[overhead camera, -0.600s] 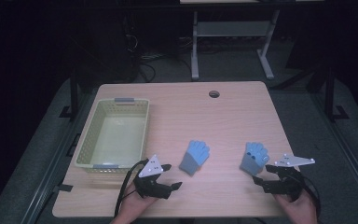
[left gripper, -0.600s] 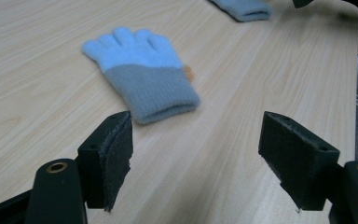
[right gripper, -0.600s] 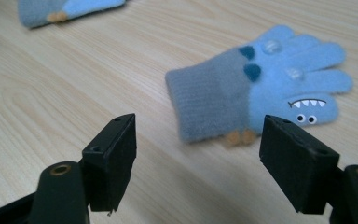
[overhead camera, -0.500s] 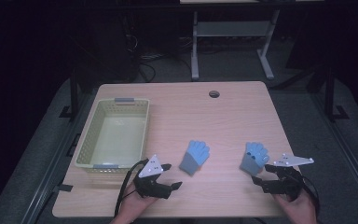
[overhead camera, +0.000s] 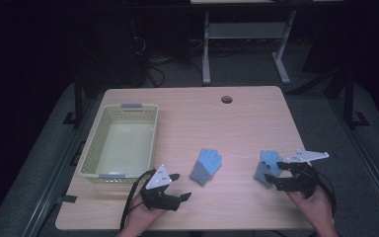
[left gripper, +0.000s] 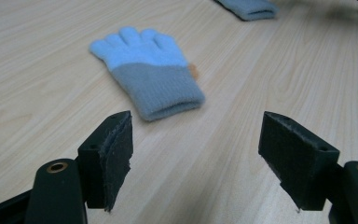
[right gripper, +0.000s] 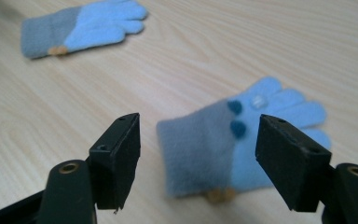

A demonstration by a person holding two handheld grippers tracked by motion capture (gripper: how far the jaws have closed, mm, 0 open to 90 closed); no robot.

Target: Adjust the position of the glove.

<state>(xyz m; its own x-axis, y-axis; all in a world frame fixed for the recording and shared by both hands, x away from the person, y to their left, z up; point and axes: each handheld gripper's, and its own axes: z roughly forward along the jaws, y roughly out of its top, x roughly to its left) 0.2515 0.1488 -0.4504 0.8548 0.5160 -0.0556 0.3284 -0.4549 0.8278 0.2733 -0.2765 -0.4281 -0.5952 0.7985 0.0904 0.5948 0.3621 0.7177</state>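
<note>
Two small blue knit gloves with grey cuffs lie flat on the wooden table (overhead camera: 237,123). The left glove (overhead camera: 207,166) (left gripper: 147,70) rests near the table's middle front, cuff toward me. The right glove (overhead camera: 267,167) (right gripper: 242,135) lies just ahead of my right gripper (overhead camera: 272,174) (right gripper: 198,163), which is open with the cuff between and beyond its jaws. My left gripper (overhead camera: 181,186) (left gripper: 196,163) is open near the front edge, a little short of the left glove's cuff. The other glove shows far off in each gripper view (left gripper: 249,8) (right gripper: 81,25).
A pale yellow-green plastic basket (overhead camera: 92,157) stands empty on the table's left side, next to my left hand. A round cable hole (overhead camera: 226,99) sits near the far edge. Beyond the table stands a metal frame (overhead camera: 246,34) on dark floor.
</note>
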